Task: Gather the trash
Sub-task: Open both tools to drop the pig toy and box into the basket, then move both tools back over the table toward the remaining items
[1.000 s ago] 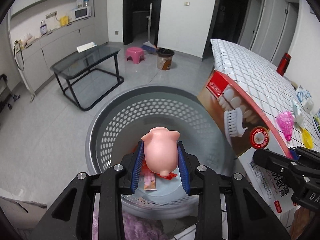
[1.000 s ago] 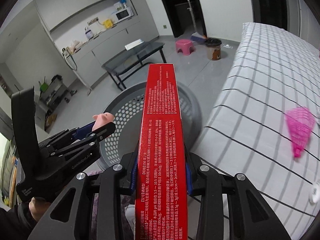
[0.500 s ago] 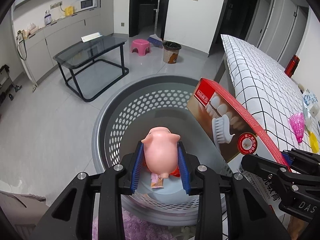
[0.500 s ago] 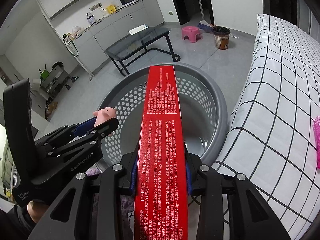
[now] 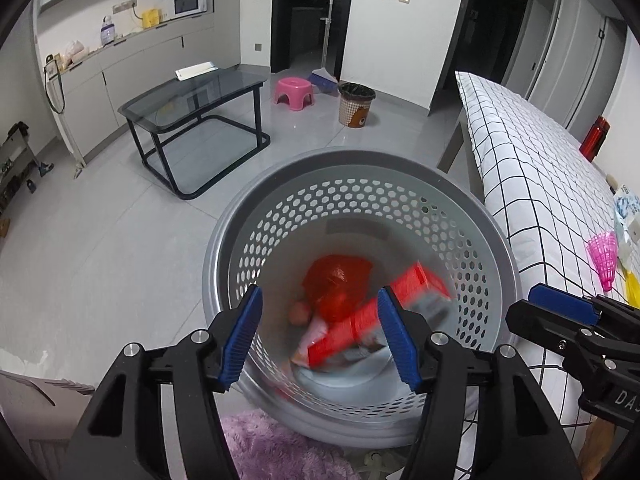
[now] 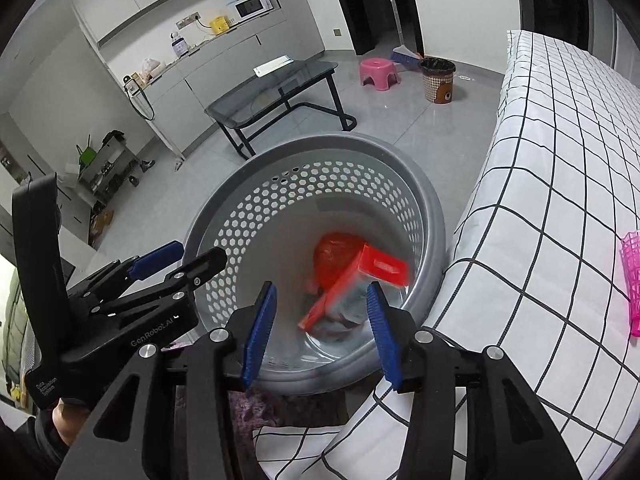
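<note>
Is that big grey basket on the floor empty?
No. The grey basket holds a red box, blurred and leaning, and a red bag.

Left gripper (image 5: pixel 320 334) and right gripper (image 6: pixel 318 330) angled down, fingers just spread apart, nothing between.

A grey perforated basket (image 5: pixel 360 184) holds a red box (image 5: pixel 360 328); white bedsheet (image 6: pixel 560 160) has black checks.

Your room: grey tiled floor (image 5: pixel 100 240), white walls, grey cabinets (image 5: pixel 132 68) along the left wall with a microwave (image 5: pixel 190 3) above. Black glass table (image 5: pixel 196 100), pink stool (image 5: pixel 294 92), dark doorways, checked bed (image 6: pixel 560 168) on the right.
</note>
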The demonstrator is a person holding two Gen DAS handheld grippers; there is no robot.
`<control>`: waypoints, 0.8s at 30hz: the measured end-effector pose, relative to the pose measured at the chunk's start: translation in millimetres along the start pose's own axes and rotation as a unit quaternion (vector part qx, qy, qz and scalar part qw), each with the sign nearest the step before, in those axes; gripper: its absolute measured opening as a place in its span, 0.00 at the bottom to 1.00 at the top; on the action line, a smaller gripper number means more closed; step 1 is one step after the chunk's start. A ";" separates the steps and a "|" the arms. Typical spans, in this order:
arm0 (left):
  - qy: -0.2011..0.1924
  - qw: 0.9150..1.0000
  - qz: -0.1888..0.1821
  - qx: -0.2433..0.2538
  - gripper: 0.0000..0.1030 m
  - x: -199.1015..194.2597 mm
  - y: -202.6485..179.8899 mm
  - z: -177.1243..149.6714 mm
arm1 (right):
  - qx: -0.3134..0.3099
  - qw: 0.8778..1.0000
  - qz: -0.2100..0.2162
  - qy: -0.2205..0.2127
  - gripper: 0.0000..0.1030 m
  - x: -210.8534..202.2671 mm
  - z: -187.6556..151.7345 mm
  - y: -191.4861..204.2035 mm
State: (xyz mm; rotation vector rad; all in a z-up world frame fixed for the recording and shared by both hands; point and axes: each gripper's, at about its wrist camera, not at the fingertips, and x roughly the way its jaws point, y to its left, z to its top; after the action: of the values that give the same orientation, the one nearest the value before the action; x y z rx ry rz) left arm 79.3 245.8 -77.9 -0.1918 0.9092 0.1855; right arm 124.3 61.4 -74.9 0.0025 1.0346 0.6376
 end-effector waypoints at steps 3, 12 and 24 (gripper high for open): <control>0.000 1.000 0.001 -0.001 0.58 -1.2 -0.1 -1.5 | -0.001 1.000 0.001 0.001 0.44 0.2 -2.7 0.2; -0.005 1.000 0.001 0.002 0.58 -10.8 -5.9 -2.8 | -0.004 1.000 -0.001 -0.005 0.44 -5.9 -10.5 -2.9; -0.026 1.000 0.004 0.014 0.62 -38.7 -21.0 -4.9 | 0.001 1.000 -0.005 -0.029 0.44 -33.3 -23.9 -4.7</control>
State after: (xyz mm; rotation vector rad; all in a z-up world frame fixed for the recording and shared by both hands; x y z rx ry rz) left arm 57.4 221.3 -48.2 -0.1574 0.8612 0.1838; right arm 95.9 34.2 -62.3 0.0180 0.9794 0.6232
